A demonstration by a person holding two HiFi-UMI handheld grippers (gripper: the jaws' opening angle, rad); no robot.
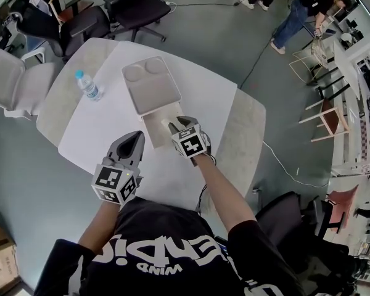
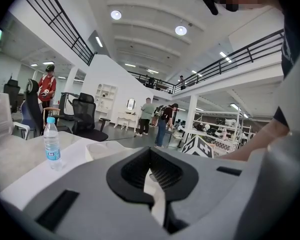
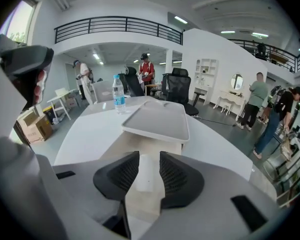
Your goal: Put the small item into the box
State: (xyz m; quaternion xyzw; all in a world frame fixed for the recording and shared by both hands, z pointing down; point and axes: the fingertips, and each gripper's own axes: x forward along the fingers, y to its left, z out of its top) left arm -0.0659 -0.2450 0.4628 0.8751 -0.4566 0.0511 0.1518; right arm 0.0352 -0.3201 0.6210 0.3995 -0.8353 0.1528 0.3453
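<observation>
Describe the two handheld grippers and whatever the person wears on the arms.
Both the left gripper and the right gripper have bulky light-grey shells, with black ribbed pads lining the jaws. Each carries a cube of black-and-white square markers near the hand. The person wears a black short-sleeved T-shirt with white lettering, and the forearms are uncovered.

Clear water bottle (image 1: 87, 85) with blue cap upright on white bench (image 1: 111, 134), far left. Black office chairs (image 1: 135, 8) and white chair (image 1: 9, 79) round bench. Person (image 1: 302, 11) bending, background.
</observation>
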